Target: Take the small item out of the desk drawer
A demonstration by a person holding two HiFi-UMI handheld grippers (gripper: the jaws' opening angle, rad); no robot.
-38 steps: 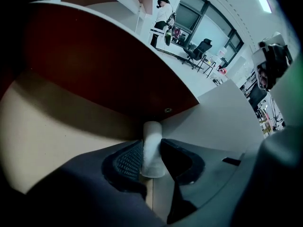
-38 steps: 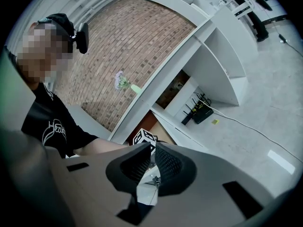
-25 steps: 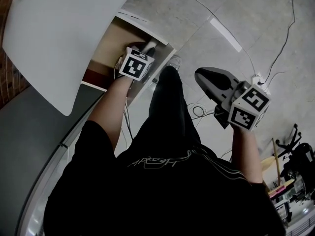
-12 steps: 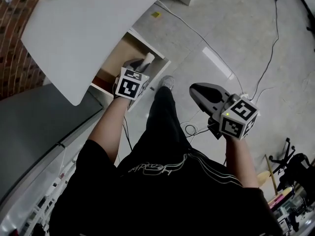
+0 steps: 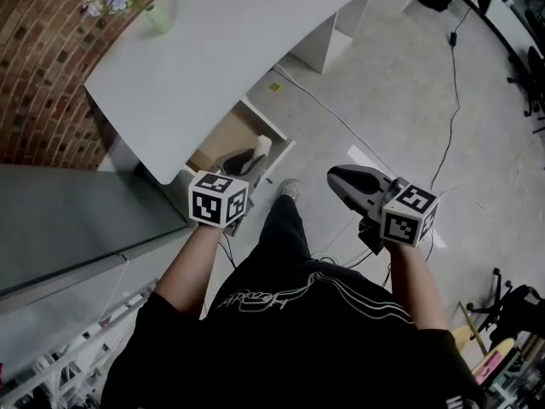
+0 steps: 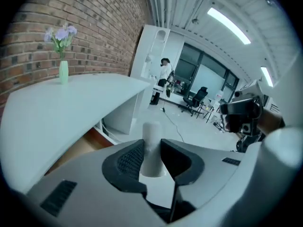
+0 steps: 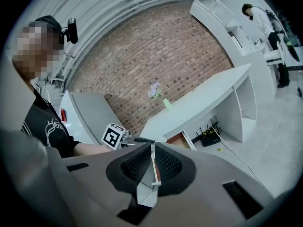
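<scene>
The small item is a white cylinder (image 6: 152,145), upright between the dark pads of my left gripper (image 6: 152,159), which is shut on it. In the head view the left gripper (image 5: 252,157) holds the white cylinder (image 5: 263,146) just above the front edge of the open wooden drawer (image 5: 223,136) under the white desk (image 5: 247,49). My right gripper (image 5: 347,180) hangs over the floor to the right of the person's leg, its jaws pressed together with nothing in them. In the right gripper view, the right gripper (image 7: 152,167) points toward the desk (image 7: 199,103) and the drawer (image 7: 182,138).
A green vase with flowers (image 5: 156,15) stands on the desk's far end by the brick wall (image 5: 43,75). A grey cabinet (image 5: 68,220) lies left of the drawer. Cables (image 5: 443,143) run over the floor. A person (image 6: 164,72) and office chairs are far back.
My left gripper has come up and back out of the drawer with the white cylinder in it. The head view has lifted and takes in more of the desk. The right gripper has kept its place.
</scene>
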